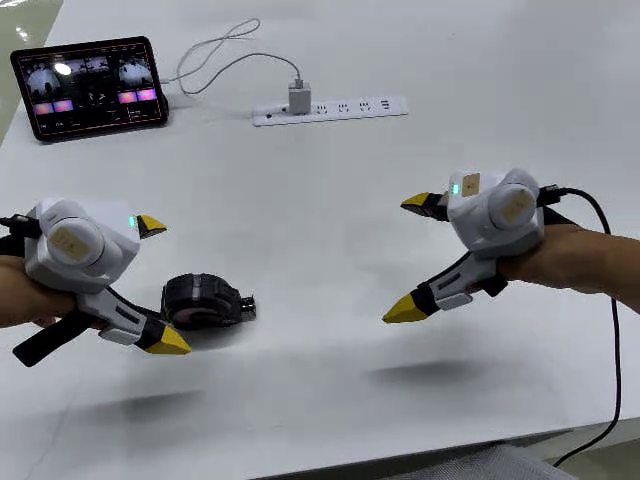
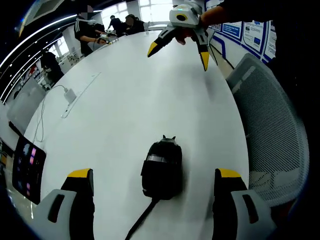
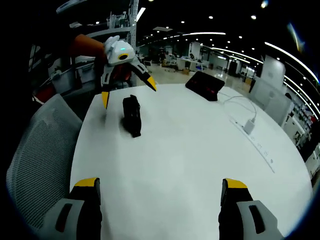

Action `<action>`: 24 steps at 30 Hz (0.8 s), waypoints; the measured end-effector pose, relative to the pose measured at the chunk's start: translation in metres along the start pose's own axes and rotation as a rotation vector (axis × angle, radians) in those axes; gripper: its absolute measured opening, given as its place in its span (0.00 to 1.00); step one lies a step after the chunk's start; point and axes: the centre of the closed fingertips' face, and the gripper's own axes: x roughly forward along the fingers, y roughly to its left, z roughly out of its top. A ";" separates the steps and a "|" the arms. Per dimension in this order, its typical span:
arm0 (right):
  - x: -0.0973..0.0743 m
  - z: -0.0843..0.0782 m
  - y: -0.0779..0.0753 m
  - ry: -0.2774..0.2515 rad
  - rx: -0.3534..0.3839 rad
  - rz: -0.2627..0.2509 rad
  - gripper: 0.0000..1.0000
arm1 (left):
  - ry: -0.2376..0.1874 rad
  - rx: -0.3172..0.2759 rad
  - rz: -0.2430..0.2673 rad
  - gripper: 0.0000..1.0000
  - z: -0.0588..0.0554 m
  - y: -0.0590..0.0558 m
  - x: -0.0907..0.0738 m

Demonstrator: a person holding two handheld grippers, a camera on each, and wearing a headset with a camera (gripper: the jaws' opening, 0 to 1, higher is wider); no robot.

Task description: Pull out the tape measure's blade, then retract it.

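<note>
A black tape measure lies on the white table, its blade tip pointing right and the blade inside the case. My left gripper stands open around it, one yellow tip behind the case and one in front, not touching. In the left gripper view the tape measure sits between the wide-apart jaws, with a strap trailing toward the camera. My right gripper hovers open to the right, a hand's width or more from the case. In the right gripper view the tape measure lies far ahead, beneath the left gripper.
A tablet with a lit screen stands at the back left. A white power strip with a plugged charger and a looping cable lies at the back centre. A mesh chair stands by the table's near edge. People sit at a far table.
</note>
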 end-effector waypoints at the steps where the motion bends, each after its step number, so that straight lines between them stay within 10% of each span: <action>1: 0.003 0.001 0.001 0.003 -0.002 0.006 0.99 | 0.002 -0.005 -0.005 0.97 0.001 0.000 0.002; 5: 0.016 0.005 0.004 0.021 -0.005 0.028 0.99 | 0.061 0.079 -0.004 0.89 -0.005 0.001 0.009; 12: 0.036 0.019 0.002 -0.009 -0.037 0.027 0.99 | 0.047 0.007 -0.053 0.86 0.000 -0.007 0.019; 24: 0.065 0.043 0.010 -0.052 -0.080 0.075 0.99 | 0.063 0.011 -0.085 0.52 0.003 -0.010 0.028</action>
